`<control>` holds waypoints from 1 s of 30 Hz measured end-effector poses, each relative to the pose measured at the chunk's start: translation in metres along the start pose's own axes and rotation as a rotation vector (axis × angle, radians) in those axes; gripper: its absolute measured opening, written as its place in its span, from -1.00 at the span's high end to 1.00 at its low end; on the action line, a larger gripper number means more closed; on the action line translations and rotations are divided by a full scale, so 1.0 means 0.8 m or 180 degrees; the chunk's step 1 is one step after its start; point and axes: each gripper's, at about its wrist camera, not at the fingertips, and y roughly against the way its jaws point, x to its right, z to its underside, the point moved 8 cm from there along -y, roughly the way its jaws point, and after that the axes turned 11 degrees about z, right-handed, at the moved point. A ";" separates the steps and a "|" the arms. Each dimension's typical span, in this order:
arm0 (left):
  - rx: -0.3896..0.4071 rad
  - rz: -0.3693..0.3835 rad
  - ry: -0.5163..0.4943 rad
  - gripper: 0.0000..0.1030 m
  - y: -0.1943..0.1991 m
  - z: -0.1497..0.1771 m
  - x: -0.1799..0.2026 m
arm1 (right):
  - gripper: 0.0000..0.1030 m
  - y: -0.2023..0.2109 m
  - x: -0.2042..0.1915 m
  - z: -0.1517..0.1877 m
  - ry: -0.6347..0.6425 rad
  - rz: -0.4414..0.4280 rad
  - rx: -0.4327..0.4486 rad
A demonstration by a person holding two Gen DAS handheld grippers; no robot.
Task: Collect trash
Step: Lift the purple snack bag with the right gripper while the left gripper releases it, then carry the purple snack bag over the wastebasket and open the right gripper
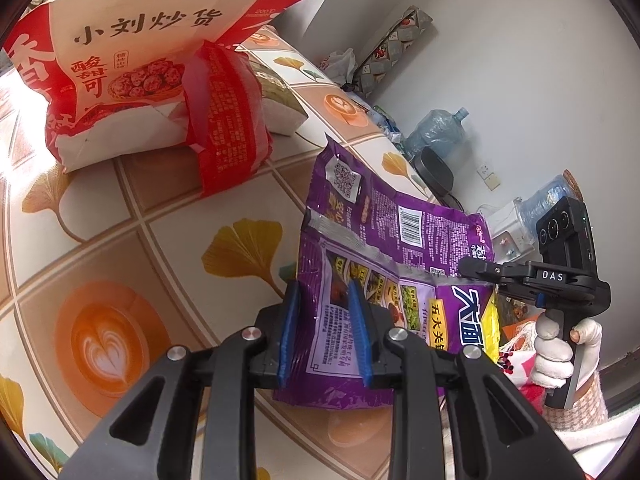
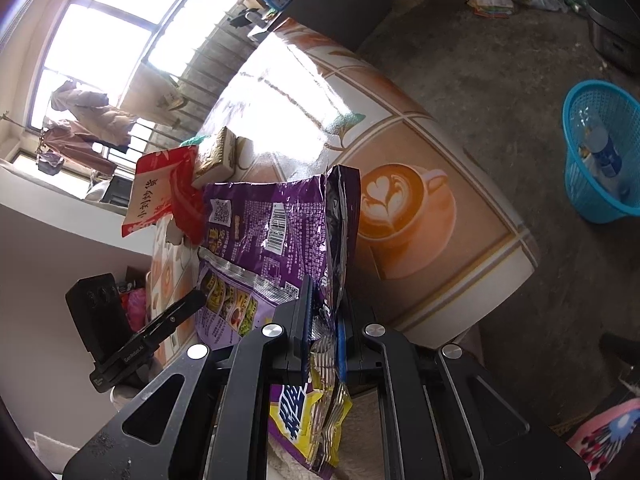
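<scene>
Clearly the purple snack bag (image 1: 400,240) is the piece of trash in hand, and both grippers have it: it hangs between them over the near edge of the table (image 1: 168,220), lifted off the patterned cloth. The left gripper (image 1: 324,336) has its blue pads (image 1: 291,332) set a little apart with a fold of the bag's lower corner between them, pinching it across a bulge and not flat. The right gripper (image 2: 324,332) has its jaws nearly pressed together on the crumpled yellow and silver end of the same bag, a thin, tight bite. To my eye the step is carrying this wrapper to the blue basket (image 2: 600,152) on the floor, well away from the table on the right-hand side, where a bottle (image 2: 606,152) already lies. Doing it well means keeping both pinches firm while the bag swings out, since foil this slick could slide from the looser left hold; moving the two hands together so the film is not torn; and letting go only once the bag is over the basket's mouth. The red and white bag (image 1: 132,80) standing farther back on the table looks like the next candidate.
</scene>
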 end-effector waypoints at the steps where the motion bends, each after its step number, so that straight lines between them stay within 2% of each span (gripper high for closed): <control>1: -0.0002 0.0000 -0.0001 0.53 0.000 0.000 0.000 | 0.84 0.000 0.000 0.001 -0.0011 -0.0004 0.0003; 9: -0.0014 0.0060 0.0040 0.53 -0.007 -0.003 0.001 | 0.84 0.010 0.001 -0.003 0.0033 0.0079 0.0146; 12: -0.0025 0.0101 0.0021 0.53 -0.014 -0.008 0.005 | 0.84 0.024 0.007 -0.013 -0.0020 0.0086 0.0310; 16: 0.0095 0.0149 -0.0037 0.53 -0.017 -0.031 0.017 | 0.84 0.058 0.034 -0.044 -0.0159 0.0171 0.0639; 20: 0.0141 0.0232 -0.0129 0.53 -0.023 -0.051 0.033 | 0.84 0.105 0.081 -0.081 -0.0420 0.0378 0.1065; 24: 0.0077 0.0281 -0.0233 0.51 -0.036 -0.058 0.045 | 0.84 0.147 0.148 -0.114 -0.0819 0.0667 0.1481; 27: 0.0014 0.0245 -0.0283 0.38 -0.046 -0.057 0.045 | 0.84 0.163 0.203 -0.129 -0.1158 0.0903 0.1718; 30: -0.0050 0.0196 -0.0253 0.26 -0.056 -0.057 0.038 | 0.84 0.158 0.267 -0.141 -0.1548 0.1095 0.1854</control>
